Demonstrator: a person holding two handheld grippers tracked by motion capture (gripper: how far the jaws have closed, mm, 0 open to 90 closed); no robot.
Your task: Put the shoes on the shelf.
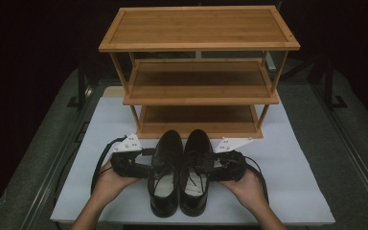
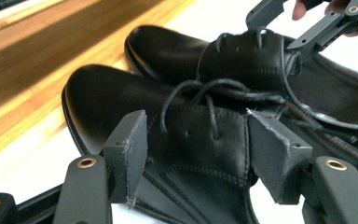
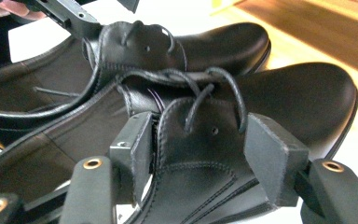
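Flanking the black shoes [image 1: 179, 172], both hand-held grippers stand apart.

Two shoes stand side by side on the surface [image 1: 292, 191], toes toward the rack [image 1: 199, 72] behind them. The left shoe [image 1: 165, 172] touches the right shoe [image 1: 195, 170]. The left gripper [image 1: 146, 155] sits at the left shoe's outer side, the right gripper [image 1: 218, 155] at the right shoe's outer side.
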